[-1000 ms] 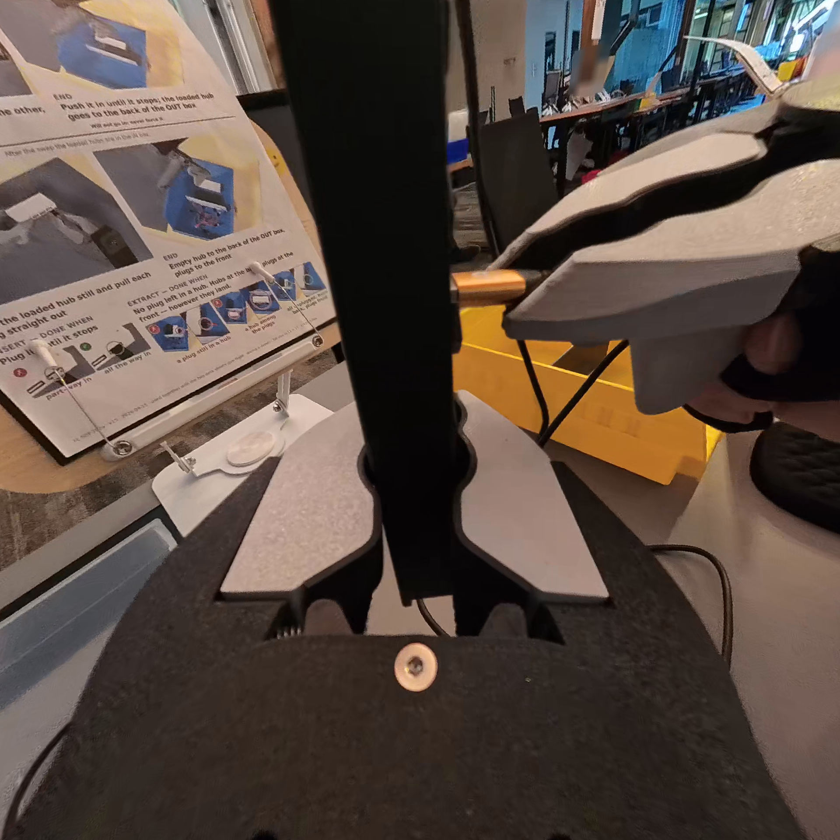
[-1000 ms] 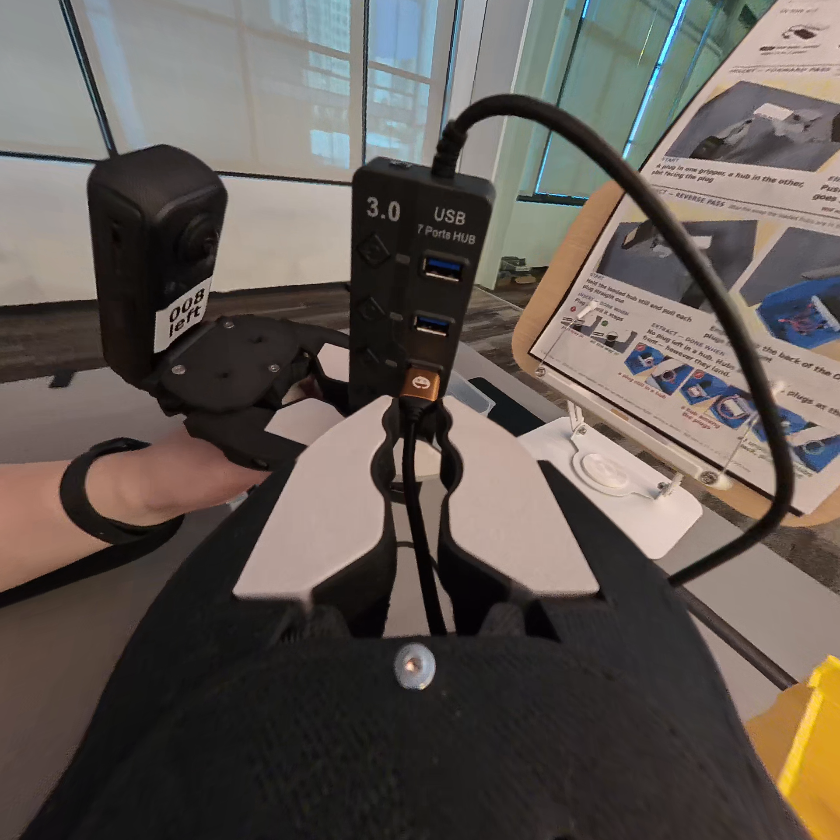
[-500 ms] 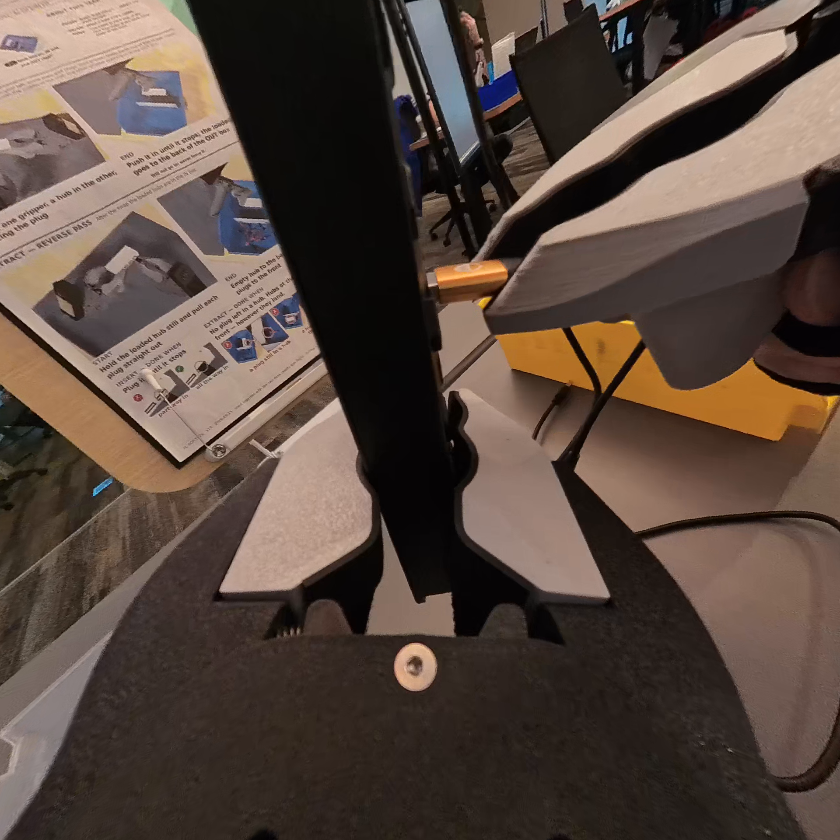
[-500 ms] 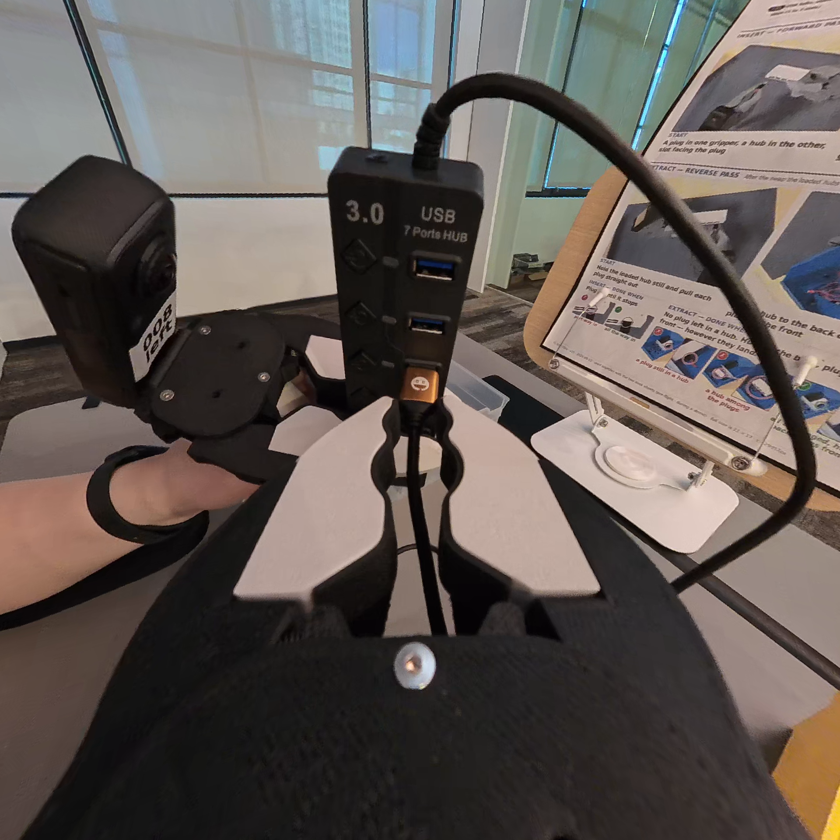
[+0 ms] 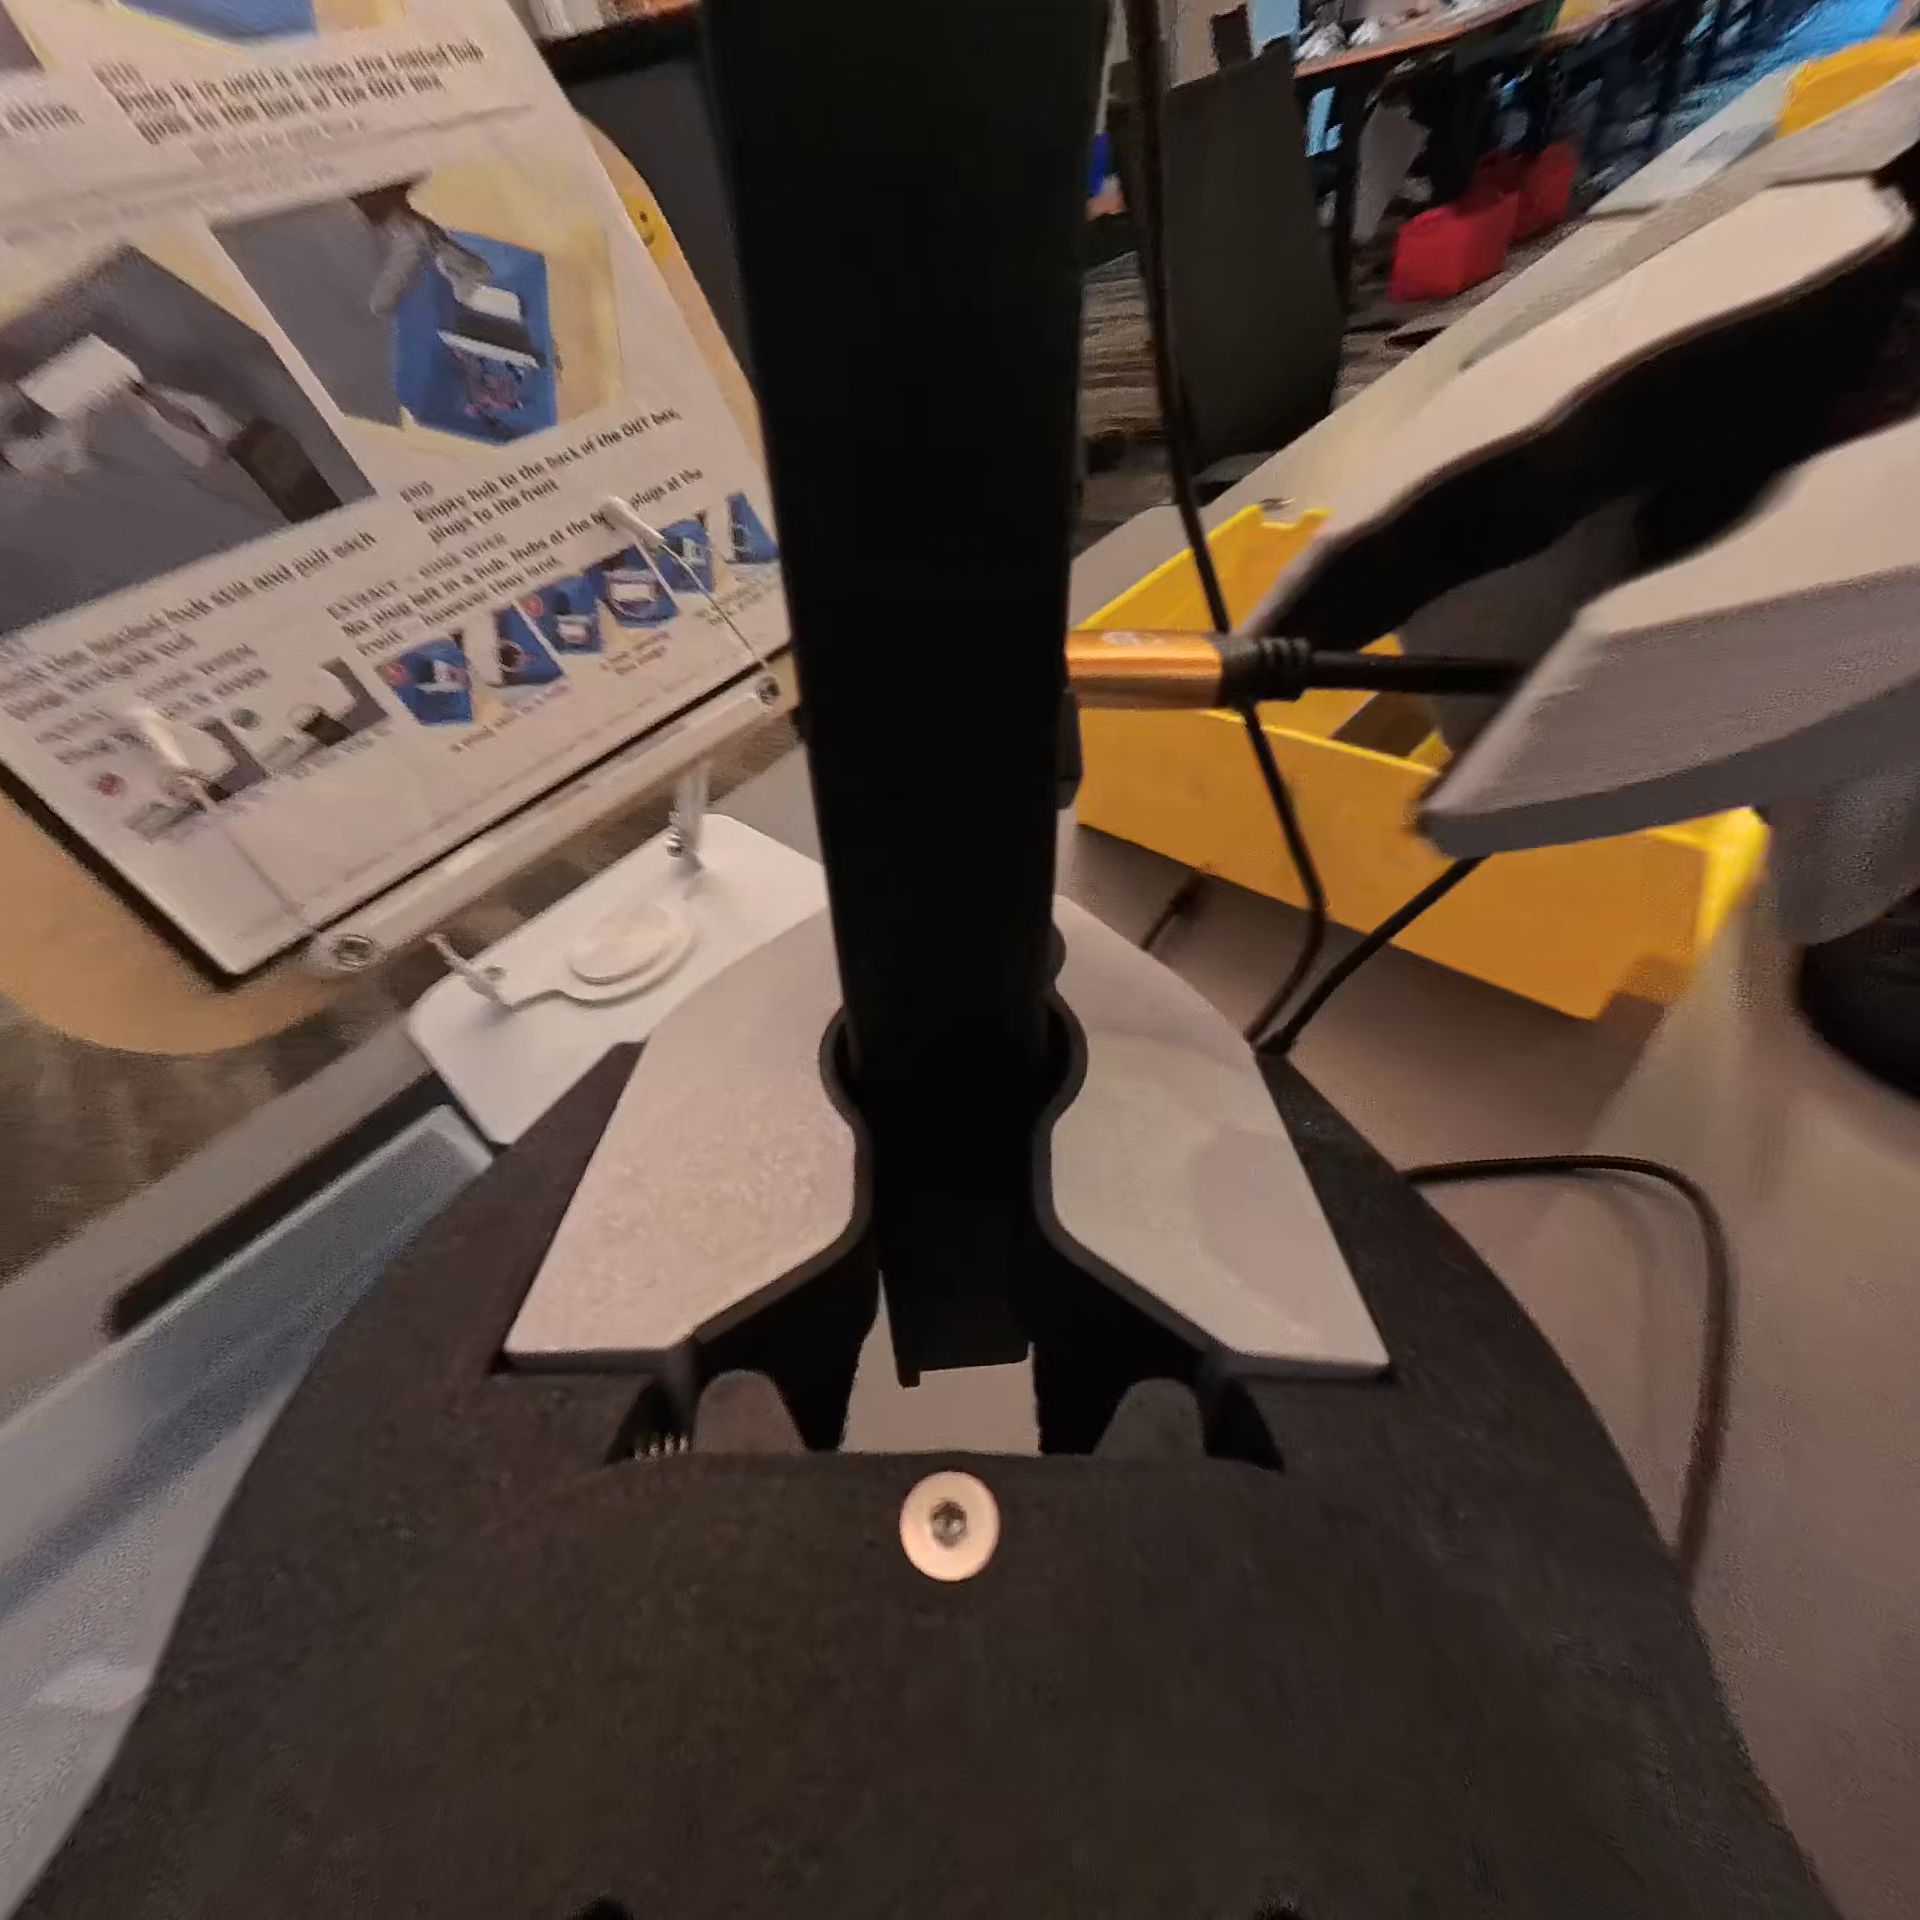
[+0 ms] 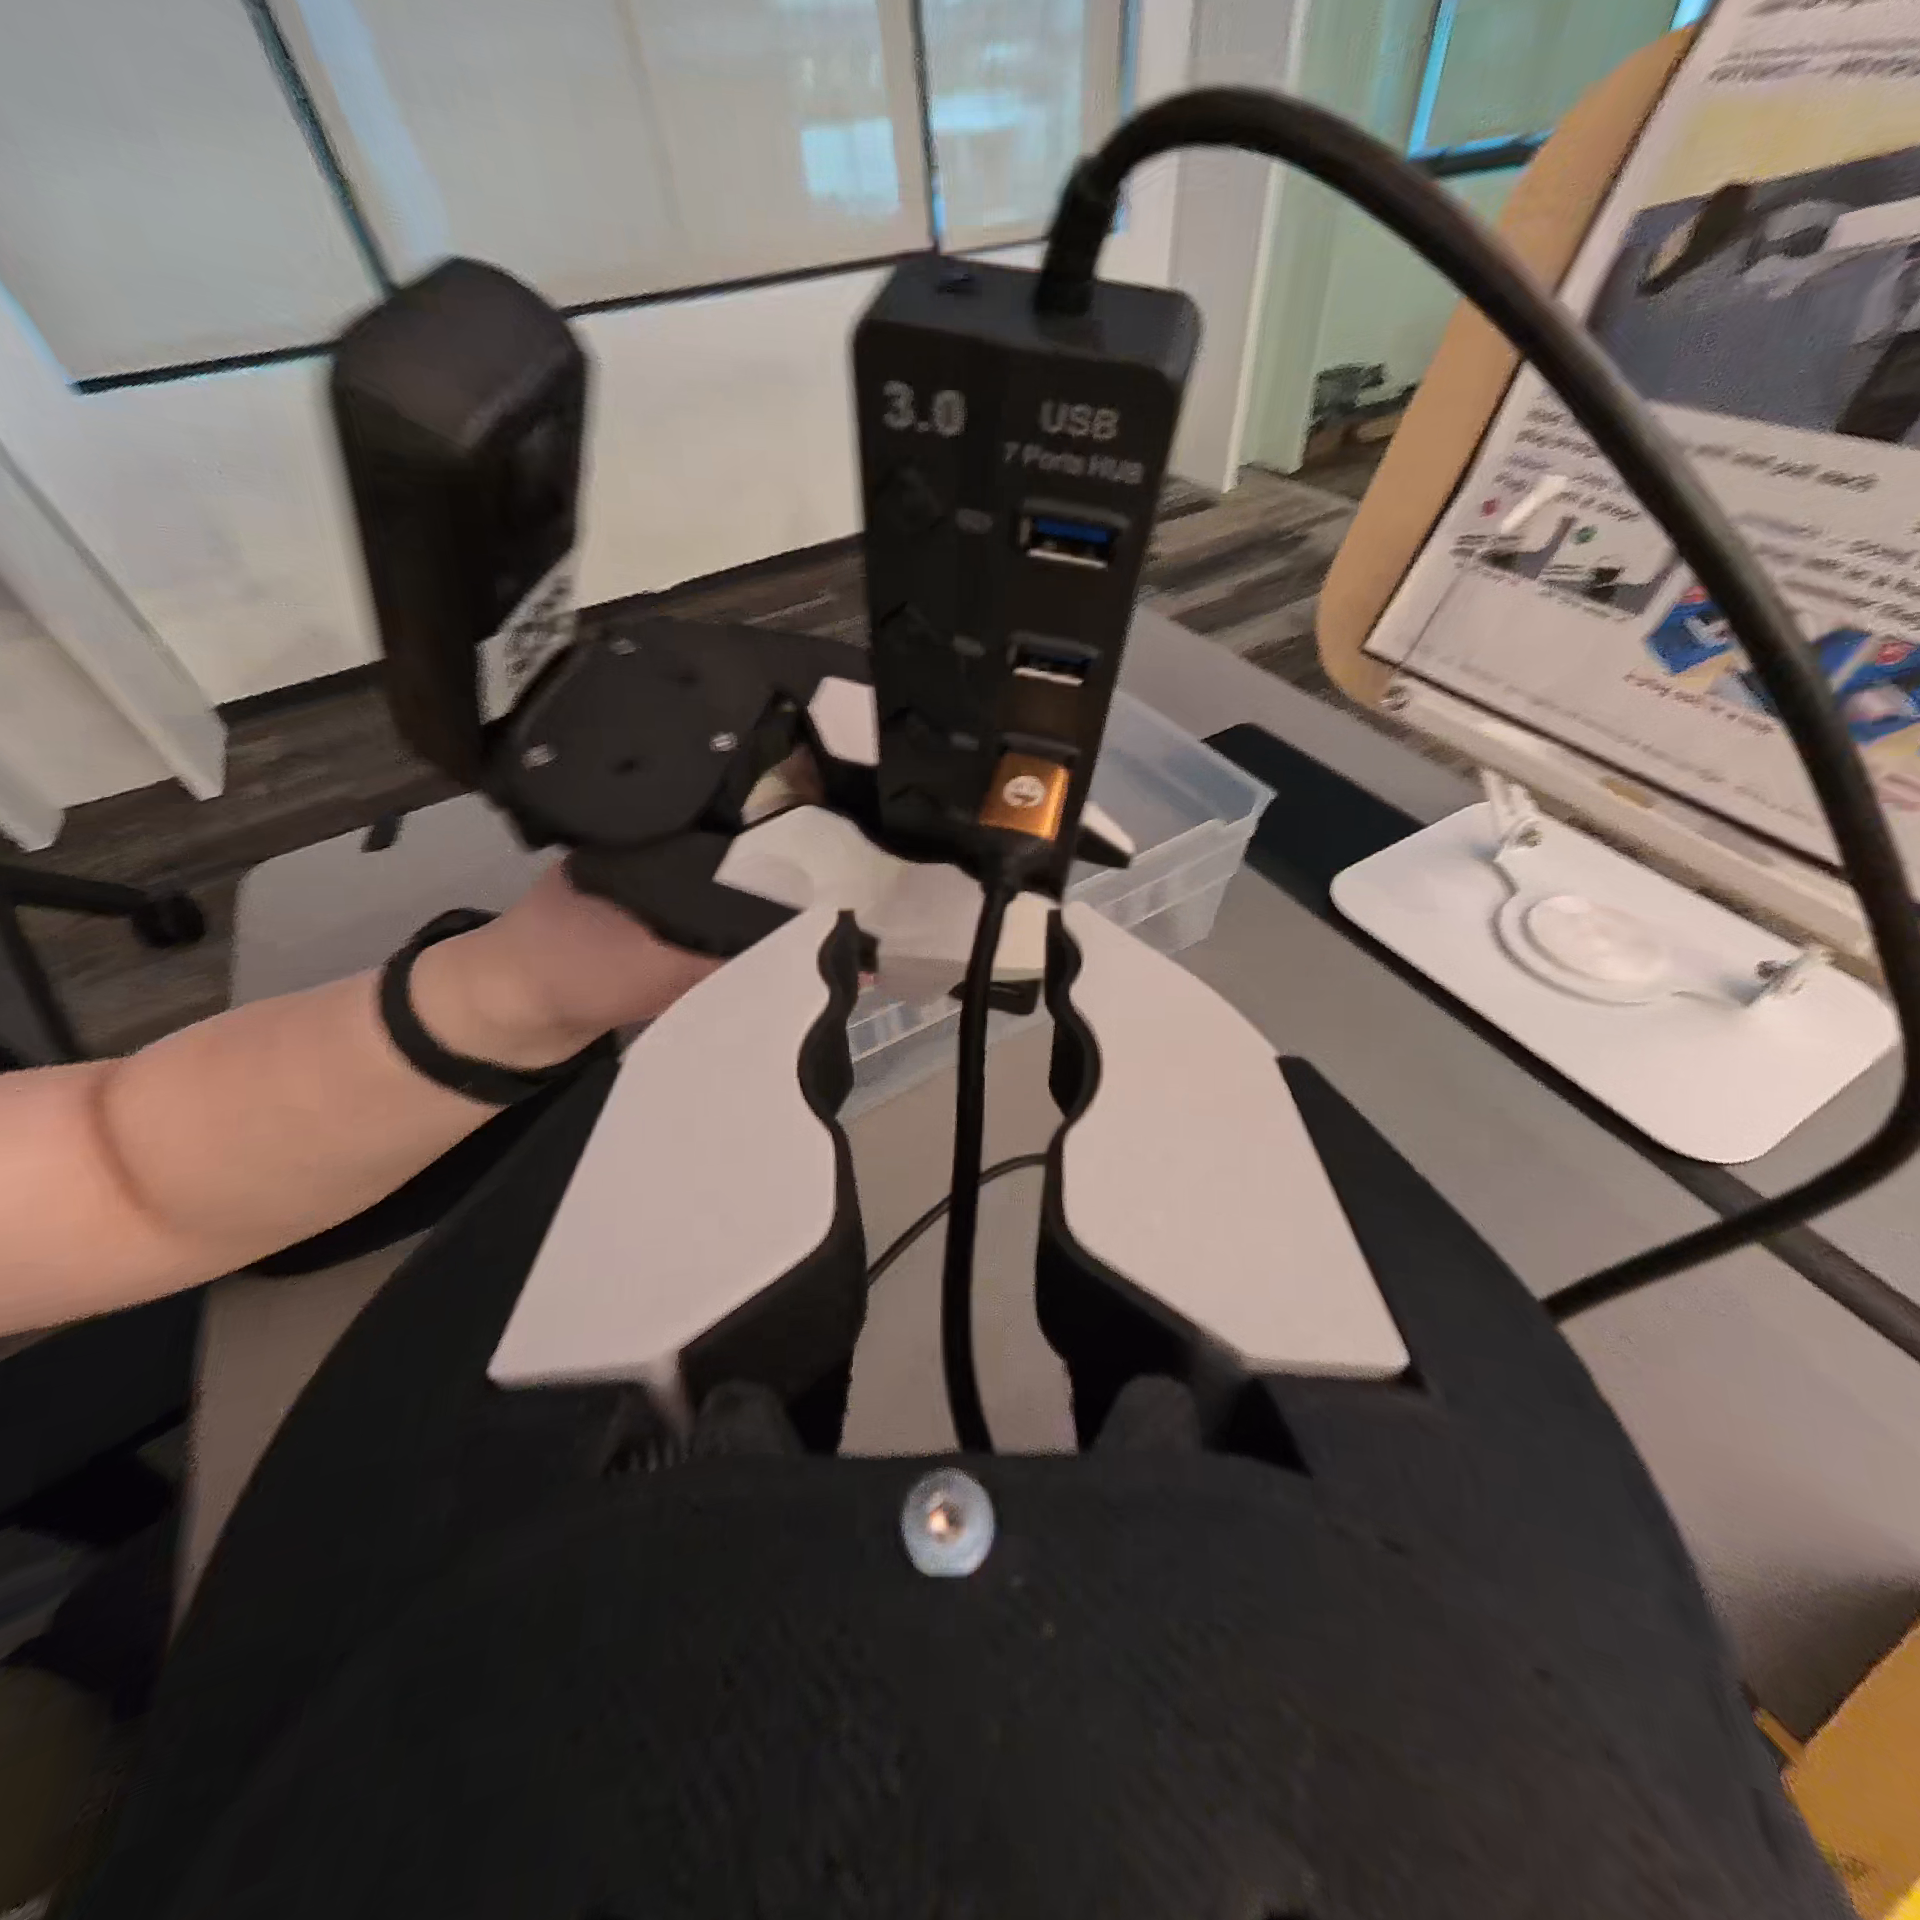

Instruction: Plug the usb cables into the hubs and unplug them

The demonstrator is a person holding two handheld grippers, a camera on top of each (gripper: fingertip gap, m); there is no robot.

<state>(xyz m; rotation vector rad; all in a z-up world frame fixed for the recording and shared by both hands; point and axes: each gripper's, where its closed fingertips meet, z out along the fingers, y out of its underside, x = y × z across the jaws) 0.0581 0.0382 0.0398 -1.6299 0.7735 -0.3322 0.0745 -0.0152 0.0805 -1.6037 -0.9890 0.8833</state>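
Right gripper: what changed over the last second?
The right gripper opened and let go of the orange plug, then backed away; only the plug's cable now runs between its fingers. The plug stayed seated in the black hub, and the left gripper stayed shut on the hub's lower end.

Your black multi-port USB hub (image 6: 1023, 566) stands upright on end, its own thick black lead (image 6: 1621, 436) leaving the top and arching down past the hub's right side. On the hub's face, the two upper ports (image 6: 1070, 535) are empty; just below them, the orange-shelled USB plug (image 6: 1023, 798) sits seated in the third port. Its thin black cable (image 6: 971, 1143) hangs straight down from the hub.
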